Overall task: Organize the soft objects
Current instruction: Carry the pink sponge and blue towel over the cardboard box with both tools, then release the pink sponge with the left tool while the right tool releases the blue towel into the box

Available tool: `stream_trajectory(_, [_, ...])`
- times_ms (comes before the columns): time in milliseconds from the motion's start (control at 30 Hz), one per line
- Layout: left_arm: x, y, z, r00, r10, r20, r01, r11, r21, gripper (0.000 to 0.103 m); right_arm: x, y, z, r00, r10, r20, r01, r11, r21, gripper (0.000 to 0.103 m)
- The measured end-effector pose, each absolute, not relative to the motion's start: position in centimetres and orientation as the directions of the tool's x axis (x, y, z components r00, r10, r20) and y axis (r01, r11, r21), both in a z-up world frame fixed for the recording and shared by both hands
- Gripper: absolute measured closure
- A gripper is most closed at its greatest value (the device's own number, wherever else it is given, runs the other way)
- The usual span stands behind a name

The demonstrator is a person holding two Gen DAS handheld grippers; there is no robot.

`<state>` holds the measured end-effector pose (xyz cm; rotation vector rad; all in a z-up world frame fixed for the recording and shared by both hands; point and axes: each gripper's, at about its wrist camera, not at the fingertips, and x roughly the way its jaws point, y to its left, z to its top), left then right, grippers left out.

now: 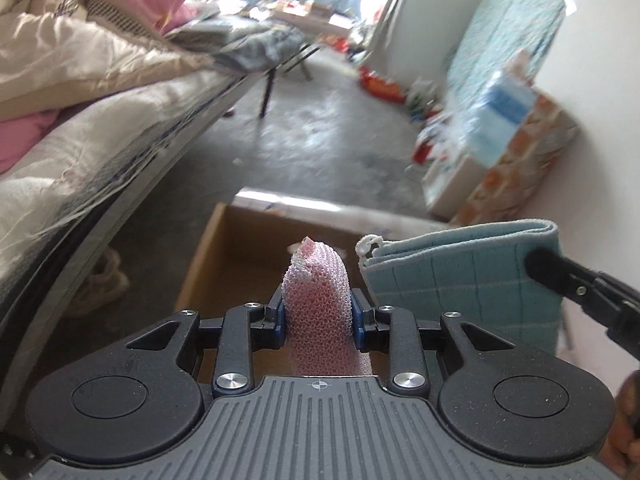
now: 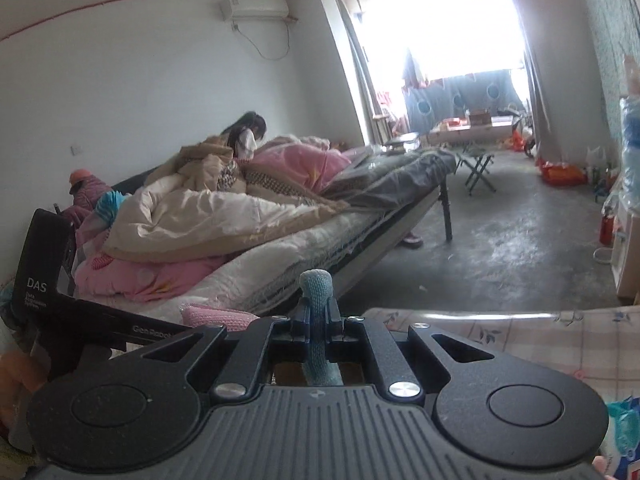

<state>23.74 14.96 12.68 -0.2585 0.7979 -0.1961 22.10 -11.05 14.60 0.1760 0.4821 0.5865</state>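
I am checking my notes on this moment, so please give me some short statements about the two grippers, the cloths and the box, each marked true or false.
1. The left gripper is shut on a pink waffle-knit cloth. True.
2. The right gripper is open and holds nothing. False: it is shut on a light blue folded towel, seen edge-on in the right wrist view.
3. An open brown cardboard box lies on the floor ahead of the left gripper. True.
4. The pink waffle-knit cloth already rests on the bottom of the box. False: it is up between the left gripper's fingers.
5. A bed piled with quilts stands to the left of both grippers. True.
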Motion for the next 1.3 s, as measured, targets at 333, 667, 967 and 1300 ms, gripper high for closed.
stream_trajectory(333, [34.4, 14.9, 2.8, 0.483, -0.145, -0.863, 0.058, 0.989, -0.133, 0.074, 32.2, -6.8, 6.1, 0.625, 0.518, -0.584, -0.339, 0.854, 0.395, 0.097])
stream_trajectory(667, [38.2, 13.4, -1.6, 0.395, -0.098, -0.914, 0.171, 0.985, -0.032, 0.072, 36.5, -6.3, 3.0, 0.615, 0.475, -0.629, -0.239, 0.873, 0.425, 0.097])
stream_trajectory(967, [39.4, 13.5, -2.2, 0.414, -0.041, -0.909, 0.164, 0.986, 0.03, 0.046, 37.6, -6.0, 2.8, 0.614, 0.461, -0.641, -0.203, 0.877, 0.436, 0.097])
stream_trajectory(1300, [37.9, 15.9, 0.6, 0.481, -0.139, -0.866, 0.132, 0.988, -0.085, 0.039, 36.3, -6.7, 5.4, 0.672, 0.408, -0.618, -0.18, 0.9, 0.398, 0.097])
